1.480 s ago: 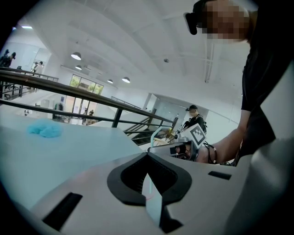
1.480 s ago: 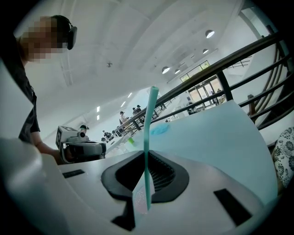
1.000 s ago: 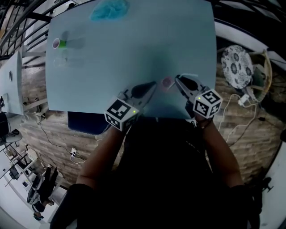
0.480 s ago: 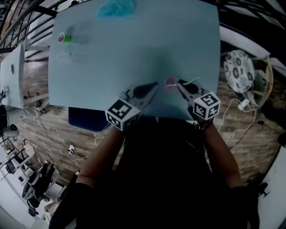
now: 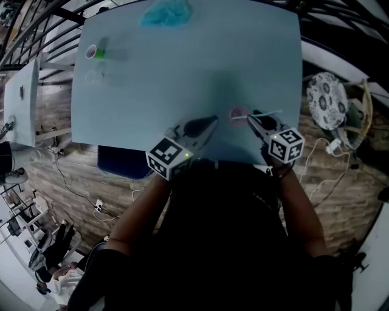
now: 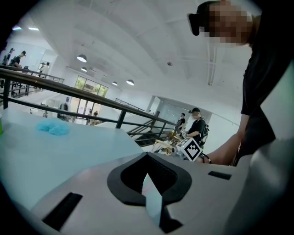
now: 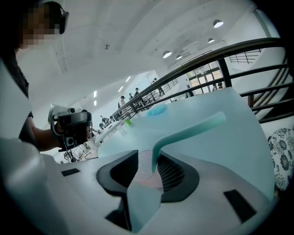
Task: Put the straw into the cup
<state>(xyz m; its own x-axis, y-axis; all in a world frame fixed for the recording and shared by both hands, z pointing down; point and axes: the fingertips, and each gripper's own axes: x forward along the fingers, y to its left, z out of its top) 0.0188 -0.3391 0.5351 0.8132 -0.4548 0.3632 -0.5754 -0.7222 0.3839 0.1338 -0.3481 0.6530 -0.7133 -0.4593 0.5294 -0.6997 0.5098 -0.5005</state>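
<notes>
On the far left of the pale blue table (image 5: 182, 73), a small cup with a purple rim and a green side (image 5: 91, 51) is seen. A see-through cup (image 5: 94, 76) is set just beside it. A fluffy blue cloth (image 5: 165, 12) is laid at the far edge. None of these is being touched.

Nearer the middle, the left gripper (image 5: 213, 120) is held low over the table. Its jaws are pressed together and nothing is held in them. It is pointed toward the little pink see-through cup (image 5: 237, 113) but is kept a bit apart from it.

The pink cup is stood near the front edge of the table. The pale bendy straw (image 5: 267, 113) is now stuck down into it. The bent top is left poking out to the right.

The right gripper (image 5: 252, 116) is placed just beside the cup. Half a moment ago the straw was pinched in its jaws above the cup. The jaws have just been opened, and the straw has been let go. In the right gripper view the cup and straw are seen between the two jaws, but they are not squeezed.

So the job looks done. The right gripper should be pulled back slowly, so the light cup is not tipped over.
</notes>
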